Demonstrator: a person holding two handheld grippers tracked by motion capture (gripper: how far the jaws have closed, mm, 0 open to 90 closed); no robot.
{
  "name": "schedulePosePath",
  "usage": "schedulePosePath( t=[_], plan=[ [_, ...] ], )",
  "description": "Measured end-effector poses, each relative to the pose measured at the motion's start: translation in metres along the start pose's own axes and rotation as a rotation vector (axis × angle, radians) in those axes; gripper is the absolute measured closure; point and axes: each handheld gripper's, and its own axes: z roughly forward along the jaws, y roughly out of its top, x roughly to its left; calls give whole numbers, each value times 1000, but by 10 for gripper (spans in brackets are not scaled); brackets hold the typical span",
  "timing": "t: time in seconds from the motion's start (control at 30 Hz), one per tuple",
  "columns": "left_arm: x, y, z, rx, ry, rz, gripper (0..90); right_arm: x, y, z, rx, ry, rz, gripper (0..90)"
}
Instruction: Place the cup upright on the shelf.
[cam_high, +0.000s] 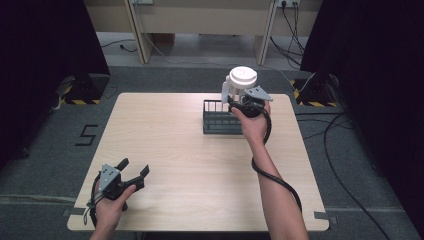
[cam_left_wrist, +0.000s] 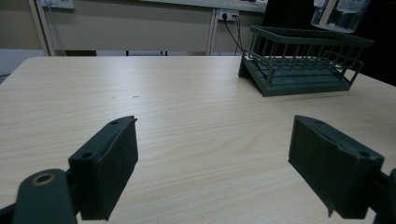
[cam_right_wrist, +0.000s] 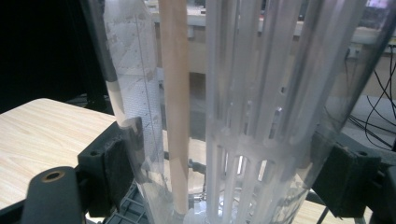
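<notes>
While my right gripper (cam_high: 239, 100) clamps the clear jar (cam_high: 242, 80) above the rack (cam_high: 220, 122), my left gripper (cam_high: 134, 170) rests wide open. It sits low over the table (cam_high: 190, 165).

Pale beige wood-grain tabletop (cam_high: 190, 165), fine darker streaks along the grain. Dark grey-green wire dish rack (cam_left_wrist: 299, 65), same colour on its bars and base. Clear plastic cylindrical container (cam_right_wrist: 243, 112), white round lid (cam_high: 243, 76), frosted white ribbed insert inside, faint printed scale lines on the wall. Right black two-jaw gripper (cam_high: 245, 106) with black jaws and a grey three-cornered plate. Left black two-jaw gripper (cam_high: 134, 171), grey plate, black cable. Grey floor carpet (cam_high: 45, 165) with a black "5" mark and yellow-black striped tape.
</notes>
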Motion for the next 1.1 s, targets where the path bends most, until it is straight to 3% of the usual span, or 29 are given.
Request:
schedulePosePath(
  t=[0.6,1.1],
  plan=[
    [-1,0,1,4,-7,-1,152,3,-3,20,29,-4,10,188],
    [-2,0,2,5,-12,-1,151,8,-15,34,62,-5,27,187]
  ],
)
